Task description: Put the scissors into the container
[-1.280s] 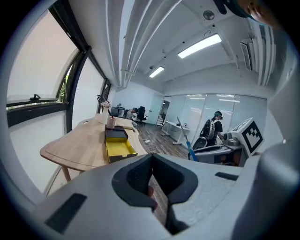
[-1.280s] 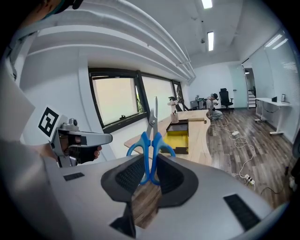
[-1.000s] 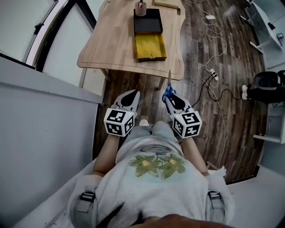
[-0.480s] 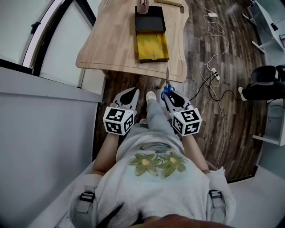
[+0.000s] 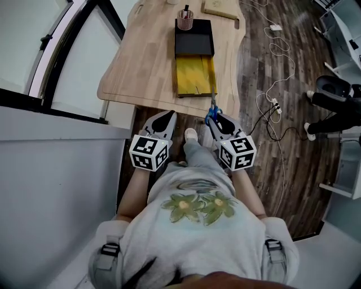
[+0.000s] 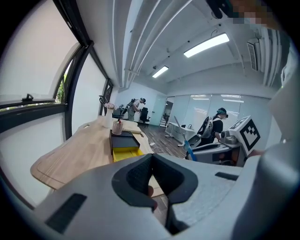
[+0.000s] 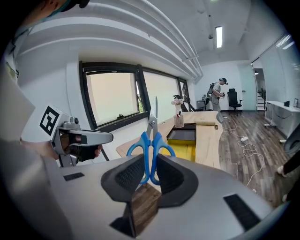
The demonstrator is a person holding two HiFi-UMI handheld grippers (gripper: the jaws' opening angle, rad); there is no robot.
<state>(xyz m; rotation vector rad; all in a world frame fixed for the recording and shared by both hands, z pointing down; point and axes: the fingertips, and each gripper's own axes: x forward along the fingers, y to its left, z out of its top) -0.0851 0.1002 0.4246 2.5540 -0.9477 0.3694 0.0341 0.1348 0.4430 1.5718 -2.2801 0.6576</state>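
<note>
Blue-handled scissors stand blades-up in my right gripper, which is shut on their handles. Their tips reach the near edge of the wooden table. On that table a yellow tray lies end to end with a black tray. A pen cup stands behind them. My left gripper is beside the right one, short of the table, shut with nothing in it.
A wooden board lies at the table's far end. Cables and a power strip trail over the wood floor on the right, where another person's legs show. A window wall runs along the left.
The table with its trays has come nearer, and the scissor tips now reach its near edge. Both grippers keep their poses and the scissors stay held.
</note>
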